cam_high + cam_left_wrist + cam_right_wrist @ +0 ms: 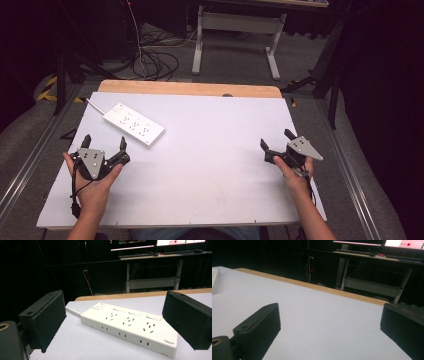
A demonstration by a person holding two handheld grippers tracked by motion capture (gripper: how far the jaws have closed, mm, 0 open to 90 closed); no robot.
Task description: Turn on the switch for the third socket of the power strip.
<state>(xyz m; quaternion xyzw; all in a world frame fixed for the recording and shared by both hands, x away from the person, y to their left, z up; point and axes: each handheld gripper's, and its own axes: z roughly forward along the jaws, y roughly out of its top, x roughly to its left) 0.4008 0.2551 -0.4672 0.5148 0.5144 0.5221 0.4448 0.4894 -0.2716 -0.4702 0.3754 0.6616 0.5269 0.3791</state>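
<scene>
A white power strip (pixel 133 124) lies flat on the white table (pixel 210 150) at the back left, its cord running off toward the left edge. My left gripper (pixel 104 143) sits just in front of it, open, with nothing between its black jaws. In the left gripper view the power strip (pixel 130 326) lies a short way ahead between the two wide-apart pads (pixel 45 320). My right gripper (pixel 276 140) rests at the table's right side, open and empty; in the right gripper view its pads (pixel 259 327) frame bare tabletop, and an end of the power strip (pixel 215 280) shows at the far left.
A wooden strip (pixel 190 88) runs along the table's far edge. Beyond it stand a white desk frame (pixel 235 30) and loose cables (pixel 155 62) on the floor. Monitors and a keyboard (pixel 140 255) sit on the desk behind.
</scene>
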